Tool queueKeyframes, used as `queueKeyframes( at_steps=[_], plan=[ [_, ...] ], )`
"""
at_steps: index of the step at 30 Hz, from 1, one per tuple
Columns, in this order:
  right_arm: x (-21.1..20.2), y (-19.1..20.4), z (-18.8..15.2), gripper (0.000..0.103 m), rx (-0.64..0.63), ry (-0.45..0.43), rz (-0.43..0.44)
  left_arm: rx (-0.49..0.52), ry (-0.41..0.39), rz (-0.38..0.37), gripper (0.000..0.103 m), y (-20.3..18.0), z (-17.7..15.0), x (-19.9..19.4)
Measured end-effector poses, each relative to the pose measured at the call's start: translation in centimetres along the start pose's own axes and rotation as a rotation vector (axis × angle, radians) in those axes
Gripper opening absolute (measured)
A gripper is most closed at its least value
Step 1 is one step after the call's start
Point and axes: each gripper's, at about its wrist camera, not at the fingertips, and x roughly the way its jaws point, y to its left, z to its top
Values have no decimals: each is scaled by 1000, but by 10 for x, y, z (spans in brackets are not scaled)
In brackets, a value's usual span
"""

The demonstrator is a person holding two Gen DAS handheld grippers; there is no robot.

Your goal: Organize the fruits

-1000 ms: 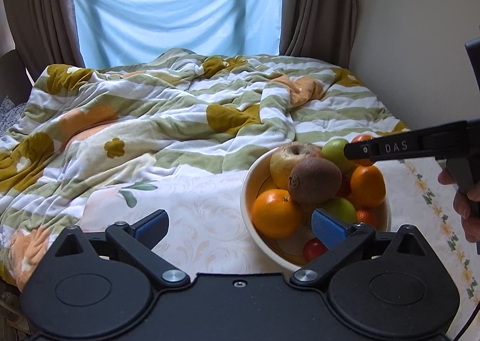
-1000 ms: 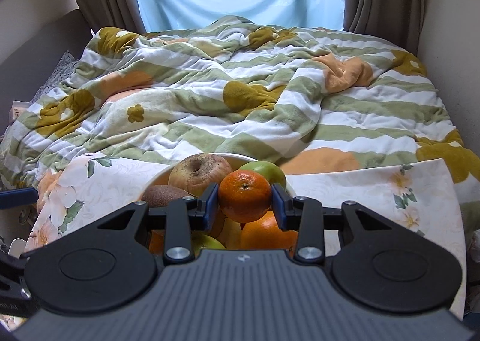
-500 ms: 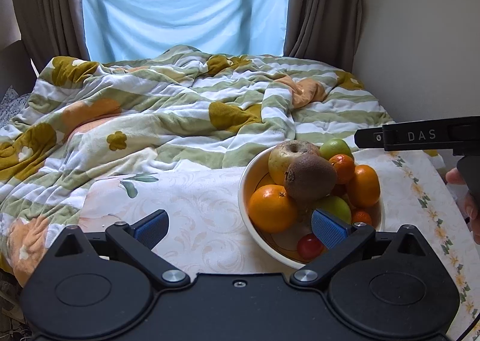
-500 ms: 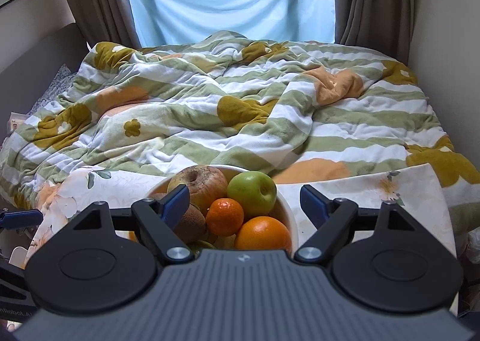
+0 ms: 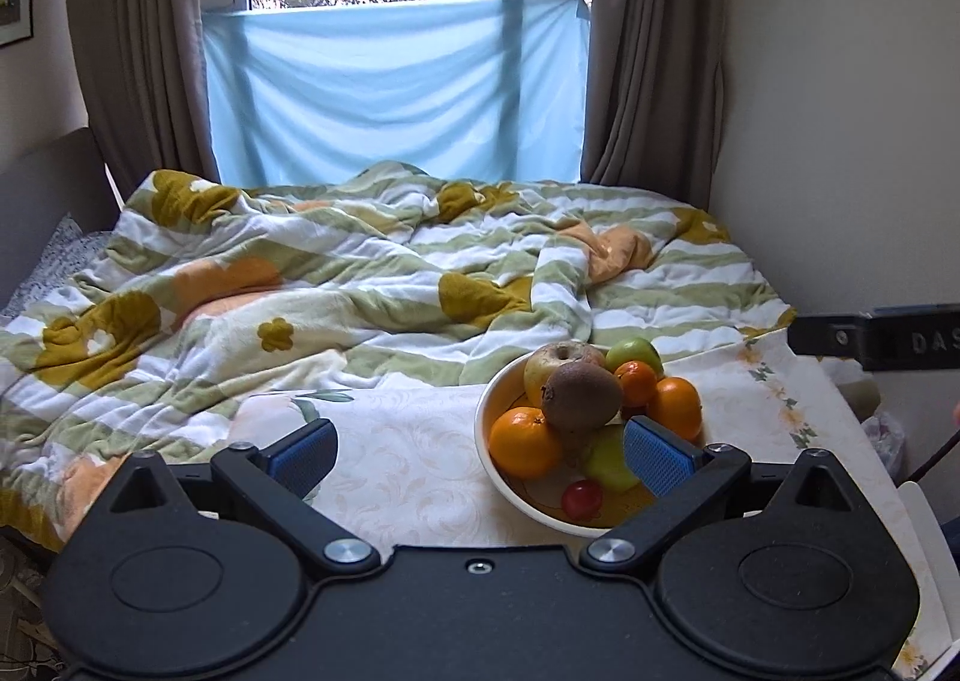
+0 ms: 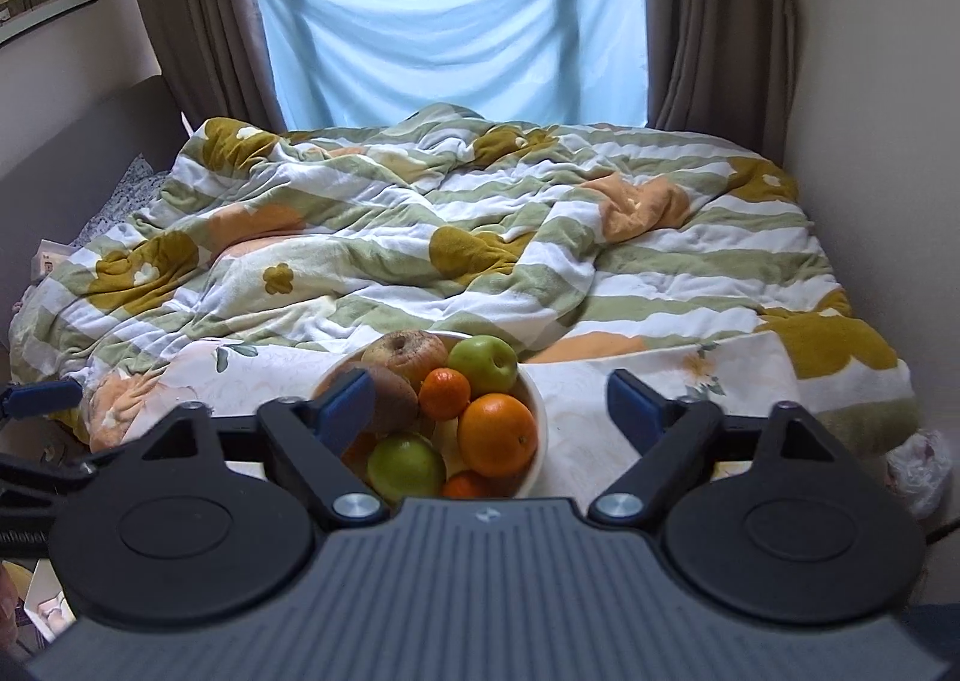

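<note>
We saw the right gripper (image 6: 489, 405) with jaws wide apart, nothing between them; they had just been opening. The left gripper (image 5: 480, 450) also stood released and empty. The white bowl (image 6: 537, 411) sat on the floral cloth (image 5: 408, 453) before the striped quilt (image 6: 480, 237). In it lay 1 small tangerine (image 6: 444, 393), 1 big orange (image 6: 497, 434), 1 green apple (image 6: 483, 364), 1 kiwi (image 5: 581, 396).

Right gripper (image 6: 489, 402) just opened wide, empty; left gripper (image 5: 480, 450) open.
</note>
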Motion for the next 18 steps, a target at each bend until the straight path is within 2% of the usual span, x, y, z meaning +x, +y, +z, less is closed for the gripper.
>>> queueKeyframes(
  at_steps=[10, 18],
  plan=[
    [-91, 2, -39, 103, 0, -28, -35, 18, -30, 35, 103, -20, -21, -68],
    [-123, 2, -72, 103, -27, 14, -96, 8, -11, 48, 103, -31, -46, -90]
  ],
)
